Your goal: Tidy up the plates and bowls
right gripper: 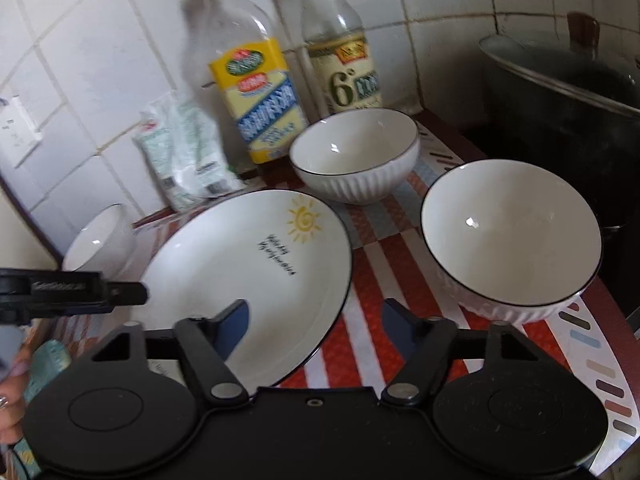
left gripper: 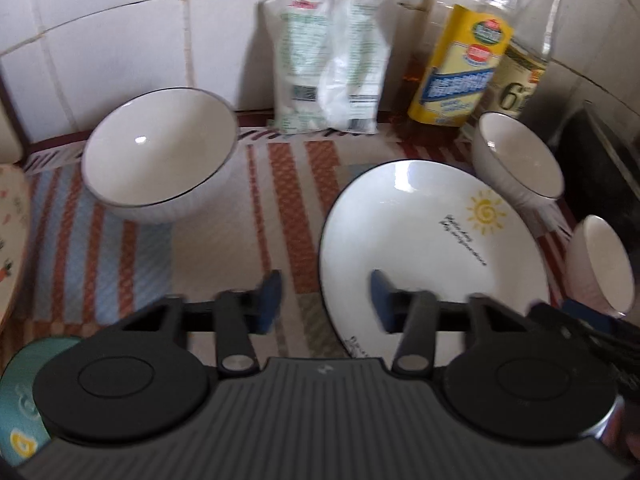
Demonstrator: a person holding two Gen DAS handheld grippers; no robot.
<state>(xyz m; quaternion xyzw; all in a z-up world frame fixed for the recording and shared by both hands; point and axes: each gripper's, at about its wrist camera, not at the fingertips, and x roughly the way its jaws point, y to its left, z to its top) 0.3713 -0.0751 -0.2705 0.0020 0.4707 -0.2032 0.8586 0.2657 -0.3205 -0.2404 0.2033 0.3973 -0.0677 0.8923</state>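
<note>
The left tool [left gripper: 326, 300] and right tool [right gripper: 316, 320], both spread and empty, straddle the rim of the sun-printed plate [right gripper: 248, 264] at frame centre on the striped tabletop [right gripper: 360, 280], bowl [right gripper: 512, 232] at right.

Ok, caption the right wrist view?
Right gripper open astride sun-printed plate rim, three bowls around.

White wall tiles [right gripper: 100, 60] with pale grout back the table [left gripper: 280, 208], whose striped red, blue and cream cloth catches soft daylight.
</note>
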